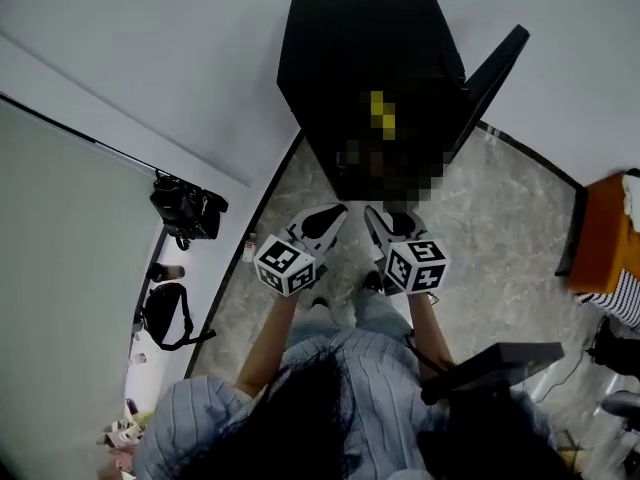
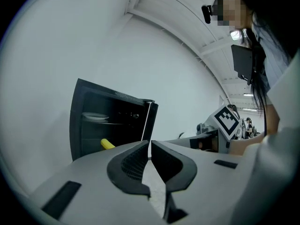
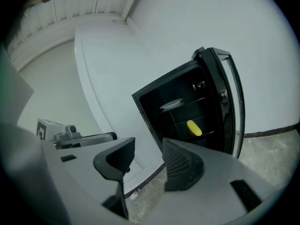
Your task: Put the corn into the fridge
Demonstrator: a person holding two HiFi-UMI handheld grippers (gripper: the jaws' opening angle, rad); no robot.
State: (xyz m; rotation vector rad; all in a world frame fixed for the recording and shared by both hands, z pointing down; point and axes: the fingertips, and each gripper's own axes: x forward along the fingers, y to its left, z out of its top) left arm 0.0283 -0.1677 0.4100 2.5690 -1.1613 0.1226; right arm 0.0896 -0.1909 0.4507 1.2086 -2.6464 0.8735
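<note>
The yellow corn point(image 1: 380, 113) lies on a shelf inside the black fridge point(image 1: 350, 48), whose door point(image 1: 490, 78) stands open to the right. Both grippers hover side by side in front of the fridge opening, well short of it. My left gripper point(image 1: 328, 220) is shut, its pads together with nothing between them point(image 2: 149, 143); past it the corn point(image 2: 107, 144) shows low in the fridge point(image 2: 89, 125). My right gripper point(image 1: 388, 220) is open and empty point(image 3: 147, 144). In its view the corn point(image 3: 194, 128) rests on a lower shelf, beneath a white plate point(image 3: 171, 104).
The fridge stands in a corner against white walls on a grey marble floor point(image 1: 500, 238). Black bags point(image 1: 187, 208) lie on the floor at the left. An orange cabinet point(image 1: 605, 238) stands at the right. A black flat device point(image 1: 495, 363) hangs at the person's chest.
</note>
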